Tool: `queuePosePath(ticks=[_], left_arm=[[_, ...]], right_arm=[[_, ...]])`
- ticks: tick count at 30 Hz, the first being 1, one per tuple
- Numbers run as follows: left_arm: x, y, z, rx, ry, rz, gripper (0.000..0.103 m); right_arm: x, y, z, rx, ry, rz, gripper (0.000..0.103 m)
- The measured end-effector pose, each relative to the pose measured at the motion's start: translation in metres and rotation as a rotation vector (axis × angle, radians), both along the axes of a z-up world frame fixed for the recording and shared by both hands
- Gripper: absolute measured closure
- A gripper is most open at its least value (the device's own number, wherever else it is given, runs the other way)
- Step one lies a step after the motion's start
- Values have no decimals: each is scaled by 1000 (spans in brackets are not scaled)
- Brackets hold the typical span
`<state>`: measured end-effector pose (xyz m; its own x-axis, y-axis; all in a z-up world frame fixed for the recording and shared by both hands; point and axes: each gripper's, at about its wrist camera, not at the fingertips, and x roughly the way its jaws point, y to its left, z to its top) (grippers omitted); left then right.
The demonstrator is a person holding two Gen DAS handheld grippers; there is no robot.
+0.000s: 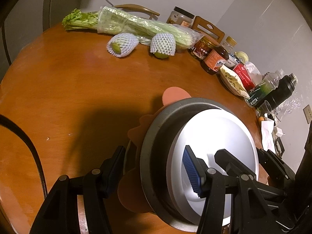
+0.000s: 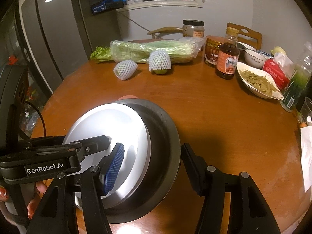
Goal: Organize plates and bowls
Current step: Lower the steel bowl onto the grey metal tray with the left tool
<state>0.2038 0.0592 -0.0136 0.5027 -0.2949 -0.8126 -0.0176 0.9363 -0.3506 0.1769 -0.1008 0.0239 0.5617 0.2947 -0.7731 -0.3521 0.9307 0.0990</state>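
A dark grey bowl [image 1: 156, 128] holds a white bowl [image 1: 224, 128] and sits on a pink flower-shaped plate [image 1: 173, 95]. The stack is tilted over the round wooden table [image 1: 78, 89]. My left gripper [image 1: 154, 156] is shut across the stack's left wall, its blue pad inside the white bowl and its black finger outside. My right gripper [image 2: 153, 150] is shut on the opposite wall of the grey bowl [image 2: 161, 128], with its blue pad inside the white bowl [image 2: 109, 120]. A sliver of the pink plate [image 2: 126, 97] peeks out behind. The stack casts a shadow on the table.
Bagged celery [image 1: 136, 25] and two fruits in foam nets [image 1: 122, 44] lie at the far side. Jars, a sauce bottle [image 2: 228, 58], a dish of food [image 2: 257, 81], a red packet and a black flask [image 1: 280, 89] crowd the right edge. A fridge [image 2: 54, 39] stands left, and chairs stand behind.
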Motion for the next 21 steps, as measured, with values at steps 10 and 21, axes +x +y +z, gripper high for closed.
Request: queuePosePath(ticks=[10,21], left_arm=[[2,-10,0,6,-7,-11,44],[-1,-10,-1,10,-7,-16,44]], right_arm=[[-2,-10,1,-2,1,-12,41],[-2,-12,0,-2,6,-27,41]])
